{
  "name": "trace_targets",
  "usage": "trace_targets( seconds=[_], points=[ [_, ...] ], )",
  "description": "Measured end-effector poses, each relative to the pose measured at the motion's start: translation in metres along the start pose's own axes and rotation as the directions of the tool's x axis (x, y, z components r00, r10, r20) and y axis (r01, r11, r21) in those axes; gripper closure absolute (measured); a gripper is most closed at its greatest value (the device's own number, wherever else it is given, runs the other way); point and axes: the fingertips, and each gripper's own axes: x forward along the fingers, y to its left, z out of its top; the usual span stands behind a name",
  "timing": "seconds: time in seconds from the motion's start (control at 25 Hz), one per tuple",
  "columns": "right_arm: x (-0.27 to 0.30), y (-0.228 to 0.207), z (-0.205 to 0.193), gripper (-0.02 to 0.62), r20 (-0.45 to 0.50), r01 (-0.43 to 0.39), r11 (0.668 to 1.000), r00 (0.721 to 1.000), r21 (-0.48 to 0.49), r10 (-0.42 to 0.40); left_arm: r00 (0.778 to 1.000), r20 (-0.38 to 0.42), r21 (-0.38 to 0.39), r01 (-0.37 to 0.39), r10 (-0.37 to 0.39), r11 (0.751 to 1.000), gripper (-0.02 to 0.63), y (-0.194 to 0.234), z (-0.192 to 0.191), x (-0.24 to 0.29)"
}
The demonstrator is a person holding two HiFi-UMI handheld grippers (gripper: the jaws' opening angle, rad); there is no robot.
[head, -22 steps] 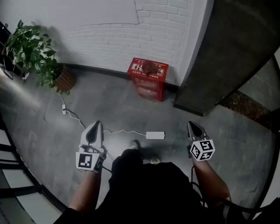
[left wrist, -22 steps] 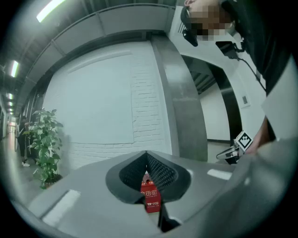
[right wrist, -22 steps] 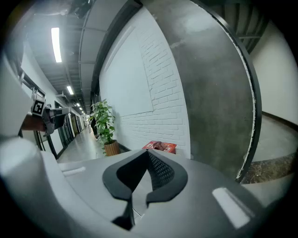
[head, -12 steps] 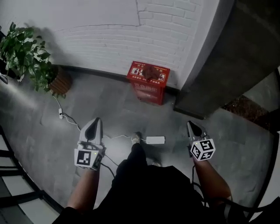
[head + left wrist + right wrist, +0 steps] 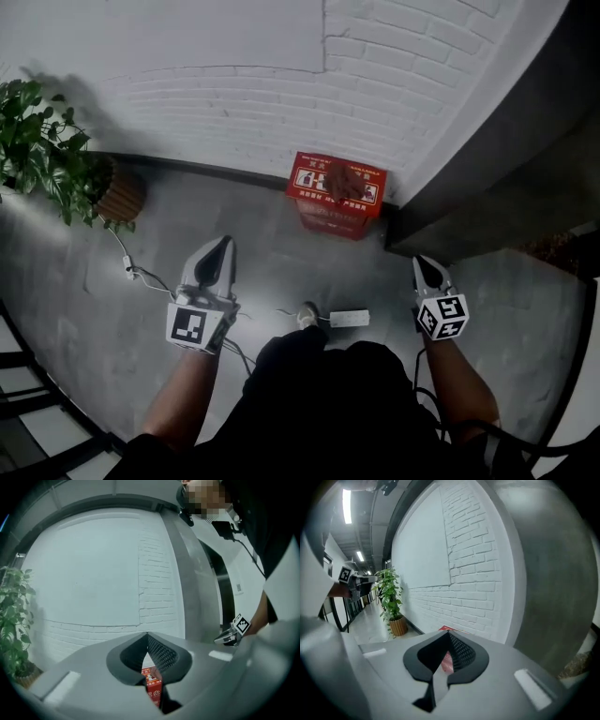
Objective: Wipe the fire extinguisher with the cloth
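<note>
1. A red extinguisher box [image 5: 337,202] stands on the floor against a white brick wall [image 5: 234,103], just right of the frame's centre.
2. A dark cloth [image 5: 345,180] lies on top of the box.
3. The left gripper [image 5: 221,246], lower left, has its jaws closed on nothing, well apart from the box.
4. The right gripper [image 5: 422,264], lower right, is likewise closed and empty.
5. A potted plant [image 5: 47,159] sits at the left edge.
</note>
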Motion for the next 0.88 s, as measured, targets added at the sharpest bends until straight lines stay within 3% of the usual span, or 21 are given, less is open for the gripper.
trace_targets(
  seconds=[0.12, 0.24, 0.52, 0.76, 0.88],
  points=[
    [0.031, 0.011, 0.032, 0.594, 0.010, -0.007, 0.997, 1.000, -0.072, 0.007, 0.998, 0.003, 0.000, 0.057, -0.057, 0.998, 0.606, 0.026, 0.002, 0.033],
    [0.052, 0.016, 0.063, 0.594, 0.030, -0.017, 0.991, 0.999, -0.133, 0.021, 0.998, 0.010, -0.031, 0.057, -0.057, 0.998, 0.606, 0.047, -0.001, 0.065],
    [0.114, -0.026, 0.090, 0.594, 0.027, -0.005, 0.995, 1.000, -0.105, 0.008, 0.997, 0.027, -0.043, 0.067, -0.066, 0.997, 0.606, 0.071, 0.000, 0.134],
    [0.200, -0.066, 0.069, 0.594, -0.083, -0.048, 0.999, 0.995, -0.018, 0.047, 0.998, 0.009, -0.032, -0.054, 0.055, 0.998, 0.606, 0.120, 0.016, 0.180],
    [0.232, -0.076, 0.066, 0.594, -0.128, -0.107, 0.994, 0.986, -0.019, 0.104, 0.996, -0.002, 0.003, -0.085, 0.085, 0.996, 0.606, 0.135, 0.026, 0.199]
  ],
)
